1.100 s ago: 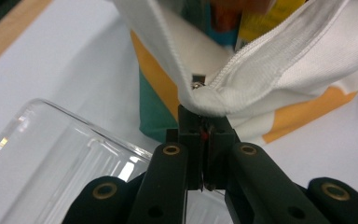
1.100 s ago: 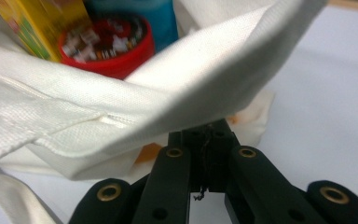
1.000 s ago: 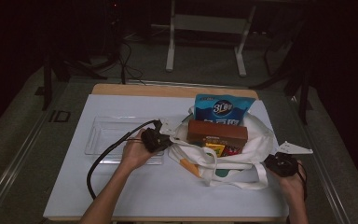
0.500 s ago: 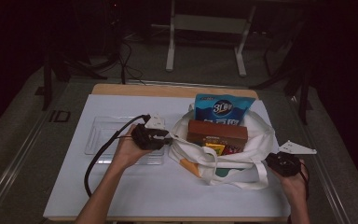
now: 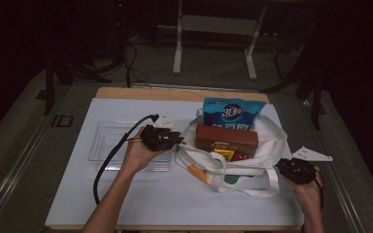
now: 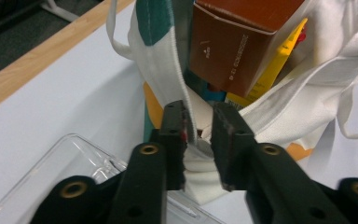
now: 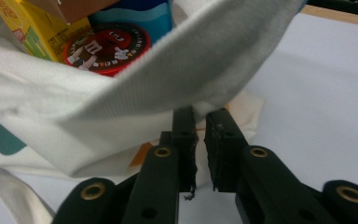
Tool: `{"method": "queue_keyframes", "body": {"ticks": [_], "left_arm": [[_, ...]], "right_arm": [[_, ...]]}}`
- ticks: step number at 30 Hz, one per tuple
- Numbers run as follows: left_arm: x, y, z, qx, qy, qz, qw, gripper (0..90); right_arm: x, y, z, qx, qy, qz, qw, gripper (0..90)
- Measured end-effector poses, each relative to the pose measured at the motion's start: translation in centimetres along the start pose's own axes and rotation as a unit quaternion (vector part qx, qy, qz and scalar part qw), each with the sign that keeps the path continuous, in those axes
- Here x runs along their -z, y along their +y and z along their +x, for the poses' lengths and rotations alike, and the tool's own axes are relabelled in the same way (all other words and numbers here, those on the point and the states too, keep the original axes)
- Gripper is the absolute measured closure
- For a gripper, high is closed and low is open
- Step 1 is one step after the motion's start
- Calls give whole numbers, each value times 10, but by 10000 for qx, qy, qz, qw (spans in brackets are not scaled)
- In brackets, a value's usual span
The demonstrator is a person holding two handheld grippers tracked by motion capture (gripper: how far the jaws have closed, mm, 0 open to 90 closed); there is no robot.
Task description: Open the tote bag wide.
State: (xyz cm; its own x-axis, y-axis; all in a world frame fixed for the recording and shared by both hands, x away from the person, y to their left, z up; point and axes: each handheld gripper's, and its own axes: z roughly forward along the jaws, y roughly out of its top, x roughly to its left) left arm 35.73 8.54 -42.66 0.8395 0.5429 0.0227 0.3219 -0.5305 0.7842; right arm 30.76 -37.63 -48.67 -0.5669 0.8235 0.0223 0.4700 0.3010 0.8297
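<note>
Probably a dim lab: paper-covered table (image 5: 126, 204), metal stand legs (image 5: 213, 43), loose floor cables (image 5: 126, 63).

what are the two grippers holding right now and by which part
Both hold the white bag. The left gripper has its jaws on the bag's rim, beside the brown box. The right gripper pinches a handle strap.

A pale blue-white sheet (image 5: 126, 204) covers the light wooden table (image 5: 175, 93), whose bare far edge shows as a tan strip. Grey carpeted floor (image 5: 213, 68) surrounds it, dim and fading to near black at the top and sides, with the only light falling on the tabletop. On the floor beyond stands a grey metal frame with two legs (image 5: 213, 29), and black cables (image 5: 126, 58) trail to its left.
</note>
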Motion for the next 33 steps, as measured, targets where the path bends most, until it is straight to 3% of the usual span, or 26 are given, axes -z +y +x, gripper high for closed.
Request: {"method": "queue_keyframes", "body": {"ticks": [3,11,16,27,33], "left_arm": [[0,0,-1,-32,20,34,10000,775],[1,-1,-2,-76,97,86,9999,798],[0,-1,-2,-95,92,104,9999,808],[0,1,-4,-142,184,161,9996,813],[-3,1,-7,-167,227,204,9994,821]], "right_arm": [[7,1,-1,82,-104,-15,9999,773],[26,13,-4,34,-264,-246,9993,728],[43,23,-12,-179,-481,-487,9975,707],[54,49,-9,-221,-436,-1008,9937,631],[50,57,-6,-217,-308,-1016,9941,557]]}}
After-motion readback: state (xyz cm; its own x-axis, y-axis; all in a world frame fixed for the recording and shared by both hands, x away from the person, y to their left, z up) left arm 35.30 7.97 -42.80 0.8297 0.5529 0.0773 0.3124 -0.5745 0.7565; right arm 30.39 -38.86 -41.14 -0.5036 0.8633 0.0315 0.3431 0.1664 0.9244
